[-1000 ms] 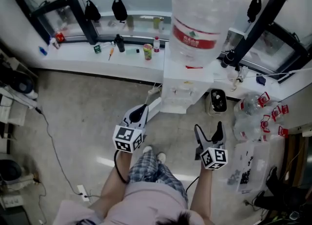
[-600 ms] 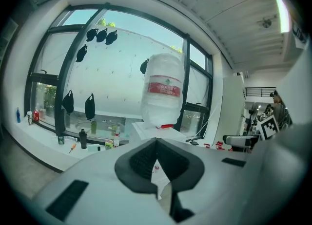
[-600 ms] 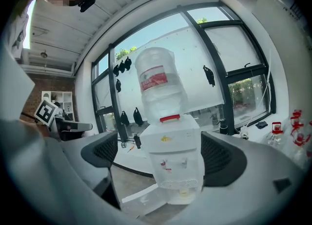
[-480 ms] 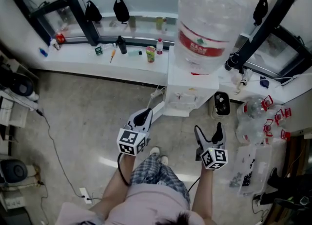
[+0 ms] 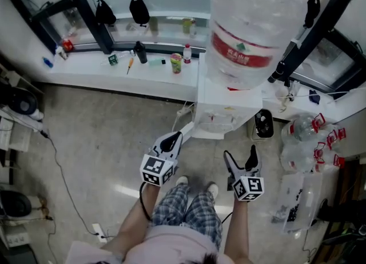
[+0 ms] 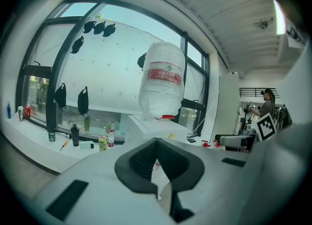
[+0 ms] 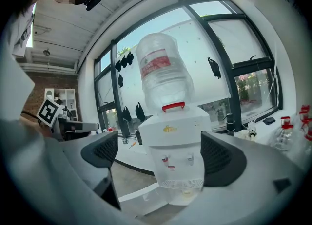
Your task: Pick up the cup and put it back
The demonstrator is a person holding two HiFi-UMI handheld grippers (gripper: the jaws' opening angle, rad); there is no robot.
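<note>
A white water dispenser (image 5: 224, 106) with a big clear bottle (image 5: 249, 26) on top stands against the window ledge, straight ahead of me. My left gripper (image 5: 170, 140) is shut with nothing in it and points at the dispenser's left front corner. My right gripper (image 5: 241, 158) is open and empty, a little short of the dispenser's front. In the right gripper view the dispenser (image 7: 173, 131) fills the gap between the open jaws (image 7: 163, 157), and a small pale cup-like thing (image 7: 187, 193) sits in its drip recess. The head view hides that recess.
The window ledge (image 5: 86, 68) carries a green can (image 5: 176, 63) and small bottles. Empty water jugs (image 5: 306, 143) lie at the right, next to a black bin (image 5: 263, 124). A cable (image 5: 60, 168) trails over the floor at the left. A white board (image 5: 186, 130) leans beside the dispenser.
I have stepped closer to the dispenser, and both grippers have moved forward with me. The left gripper stays shut and the right stays open.
</note>
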